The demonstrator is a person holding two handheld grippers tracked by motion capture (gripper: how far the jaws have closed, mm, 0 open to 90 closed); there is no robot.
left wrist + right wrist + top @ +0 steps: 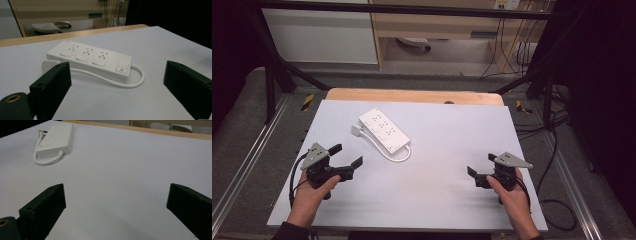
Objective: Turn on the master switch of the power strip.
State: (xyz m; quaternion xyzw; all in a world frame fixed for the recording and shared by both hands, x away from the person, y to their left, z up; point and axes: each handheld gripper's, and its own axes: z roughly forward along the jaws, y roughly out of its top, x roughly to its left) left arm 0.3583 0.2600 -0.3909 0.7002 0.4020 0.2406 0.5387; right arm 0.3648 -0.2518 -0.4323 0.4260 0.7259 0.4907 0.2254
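Power strip [383,131], white, lies flat on the desk [447,195], toward the far edge and left of the middle, set slantwise so that one short end points at the far left corner and the other at the near right. Its switch [122,67] sits at that nearer end, past three rows of sockets. Its white cord [398,156] loops out from the switch end and runs back along the strip's near side to the plug [356,130], which lies on the desk just beside the strip's far end.

Left tongs [348,155] are held in the person's left hand [312,192] near the desk's left edge, close to the near left corner, with the jaws spread wide and nothing between them. In the left gripper view the strip lies ahead, framed between the two jaws but well apart from them, with bare desk between.

Right tongs [482,164] are held in the right hand [512,197] near the right edge, likewise released and empty, pointing inward across the desk. From the right gripper view the strip sits far off at the upper left.

Bare white surface spreads across the whole middle and near half of the desk between the two hands, and along the right side up to the far edge, where a strip of wooden board [412,95] shows beyond the white top.
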